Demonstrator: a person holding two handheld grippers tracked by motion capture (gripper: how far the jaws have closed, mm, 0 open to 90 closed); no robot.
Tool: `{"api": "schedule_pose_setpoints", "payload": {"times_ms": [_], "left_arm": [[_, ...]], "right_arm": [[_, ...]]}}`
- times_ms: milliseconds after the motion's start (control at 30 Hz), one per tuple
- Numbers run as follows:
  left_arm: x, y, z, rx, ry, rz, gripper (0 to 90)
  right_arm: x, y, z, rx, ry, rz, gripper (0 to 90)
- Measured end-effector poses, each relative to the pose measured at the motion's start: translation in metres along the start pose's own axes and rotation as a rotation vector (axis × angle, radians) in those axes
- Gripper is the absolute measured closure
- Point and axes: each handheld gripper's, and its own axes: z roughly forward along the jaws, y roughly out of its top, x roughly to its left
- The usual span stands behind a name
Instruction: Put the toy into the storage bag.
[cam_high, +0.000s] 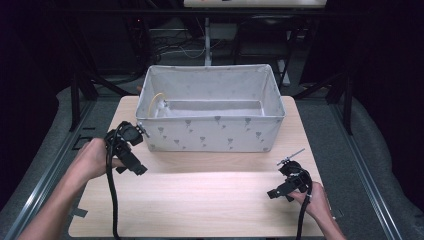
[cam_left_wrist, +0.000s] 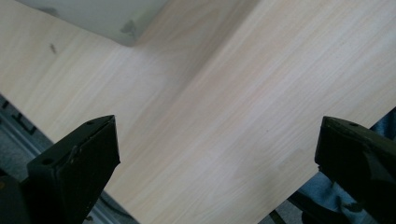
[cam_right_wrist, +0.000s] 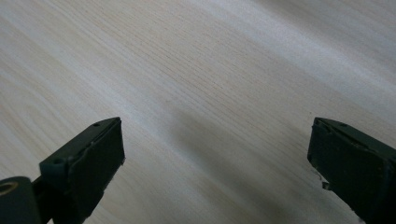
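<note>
At the back of the bench (cam_high: 200, 200) stands the fabric bin (cam_high: 212, 131), just beside the left hand-held gripper (cam_high: 131, 150); the right hand-held gripper (cam_high: 287, 184) hangs well apart. Both gape wide, empty.

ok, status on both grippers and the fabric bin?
Left gripper open, empty, by fabric bin front-left corner. Right gripper open, empty, over bare table. Nothing in the way.

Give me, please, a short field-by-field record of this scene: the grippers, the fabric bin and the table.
left gripper: open, holding nothing, over the table near the bin's front left corner
right gripper: open, holding nothing, over the table's front right part
fabric bin: grey, patterned, upright at the back of the table
bin contents: a thin yellowish loop at its left inner wall
table: light wood
</note>
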Motion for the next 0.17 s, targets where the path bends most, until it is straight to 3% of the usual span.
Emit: {"api": "schedule_pose_setpoints", "payload": {"times_ms": [67, 100, 167], "left_arm": [[-0.004, -0.006, 0.009, -0.005, -0.002, -0.008, 0.1], [-0.006, -0.009, 0.014, -0.004, -0.007, -0.011, 0.1], [-0.011, -0.015, 0.024, 0.002, -0.008, -0.012, 0.1]], "right_arm": [[-0.001, 0.001, -0.001, 0.024, 0.001, -0.021, 3.6], [0.001, -0.001, 0.002, -0.020, 0.006, 0.014, 3.6], [-0.002, 0.001, -0.002, 0.032, 0.000, -0.029, 3.6]]}}
